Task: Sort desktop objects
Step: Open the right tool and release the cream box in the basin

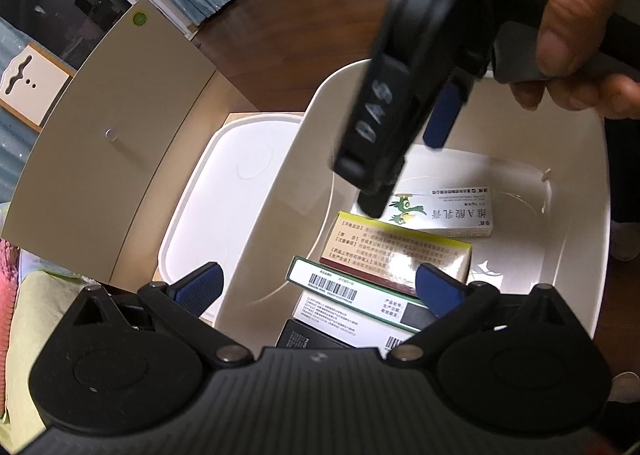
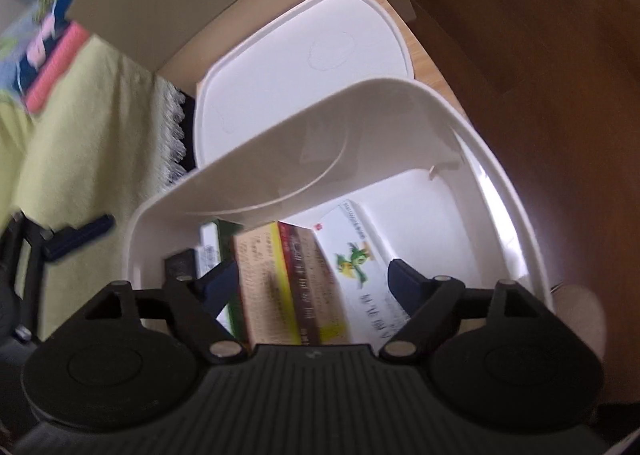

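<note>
A dark wooden floor (image 1: 280, 47) fills the background, and on it stands a low light-wood table (image 2: 428, 55) with a beige panel (image 1: 104, 159) tilted up at its far side. A yellow-green cloth (image 2: 88, 127) with a white fringe lies at the left of the table.

On the table is a white bin (image 1: 592, 215), deep and open, and just beside it, on its far side, lies a flat white lid (image 1: 224, 191). The near wall of the bin rises high in the right wrist view and hides part of what is inside.

Inside the bin are the sorted boxes. A white box with a green bird picture (image 1: 444, 211) lies at the bottom. A yellow and brown box (image 1: 396, 255) leans on it, and against that one rests a green and white box with a barcode (image 1: 340, 287). A small black box (image 1: 304, 339) lies nearest to the left camera.

The right gripper (image 2: 312, 275) points down into the bin, held by a hand (image 1: 580, 7) that covers the upper right corner of the left view. Its blue fingers (image 2: 404, 283) stand apart on both sides of the boxes and do not press them; nothing is grasped. The left gripper (image 1: 320, 287) hangs above the bin rim, its blue pads (image 1: 200, 287) spread wide and released, one outside the wall and one over the boxes.
</note>
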`<state>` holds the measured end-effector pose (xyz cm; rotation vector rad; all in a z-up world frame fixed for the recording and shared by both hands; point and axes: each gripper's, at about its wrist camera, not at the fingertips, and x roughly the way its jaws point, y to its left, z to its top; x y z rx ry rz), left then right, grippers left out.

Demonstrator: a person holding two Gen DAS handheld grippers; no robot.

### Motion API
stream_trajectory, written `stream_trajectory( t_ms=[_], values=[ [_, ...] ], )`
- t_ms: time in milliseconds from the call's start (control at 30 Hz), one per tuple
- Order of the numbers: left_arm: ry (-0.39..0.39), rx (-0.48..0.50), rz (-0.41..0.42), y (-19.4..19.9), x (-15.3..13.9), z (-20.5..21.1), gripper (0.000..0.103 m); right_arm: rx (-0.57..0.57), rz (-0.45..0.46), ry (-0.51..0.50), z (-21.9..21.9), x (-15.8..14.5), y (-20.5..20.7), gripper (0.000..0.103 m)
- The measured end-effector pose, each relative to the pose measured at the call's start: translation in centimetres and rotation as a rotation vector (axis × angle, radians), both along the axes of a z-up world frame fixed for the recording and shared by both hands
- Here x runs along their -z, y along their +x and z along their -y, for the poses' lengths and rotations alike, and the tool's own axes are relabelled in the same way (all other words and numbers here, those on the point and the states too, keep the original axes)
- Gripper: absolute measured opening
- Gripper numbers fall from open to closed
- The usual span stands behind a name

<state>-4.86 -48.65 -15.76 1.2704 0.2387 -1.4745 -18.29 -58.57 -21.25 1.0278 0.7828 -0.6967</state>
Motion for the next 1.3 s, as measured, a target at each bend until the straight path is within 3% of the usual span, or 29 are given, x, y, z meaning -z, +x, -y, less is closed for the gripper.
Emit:
stream_trajectory(
  t_ms=[67,200,300,433,733,833,1000,1300],
  values=[
    [-0.002,-0.001,-0.002,0.0,0.0,0.0,0.103,-0.044,-0.087,-0.085,-0.3,-0.6,0.1,0.071],
    [-0.004,0.000,-0.004,0.0,-0.1,0.0,0.103,-0.182,-0.254,-0.218,-1.3,-1.5,0.2,0.030],
    [-0.004,0.003,-0.003,-0.1,-0.1,-0.1,0.103,-0.332,-0.384,-0.296,-2.3,-0.8,1.6,0.016],
    [-0.006,0.003,-0.003,-0.1,-0.2,-0.1,0.103,-0.458,-0.487,-0.316,-2.9,0.6,2.8,0.009],
    [-0.007,0.010,-0.002,-0.1,-0.2,-0.2,0.103,-0.607,-0.634,-0.351,-3.8,3.0,3.8,0.008],
    [-0.007,0.009,-0.002,-0.1,-0.3,-0.2,0.103,-0.630,-0.626,-0.321,-3.9,3.6,3.9,0.008],
    [-0.004,0.007,0.000,0.0,-0.3,-0.2,0.103,-0.590,-0.508,-0.194,-3.2,3.2,3.4,0.008],
    [0.002,0.013,0.002,-0.2,-0.2,-0.3,0.103,-0.595,-0.518,-0.238,-2.9,3.6,3.5,0.008]
  ],
)
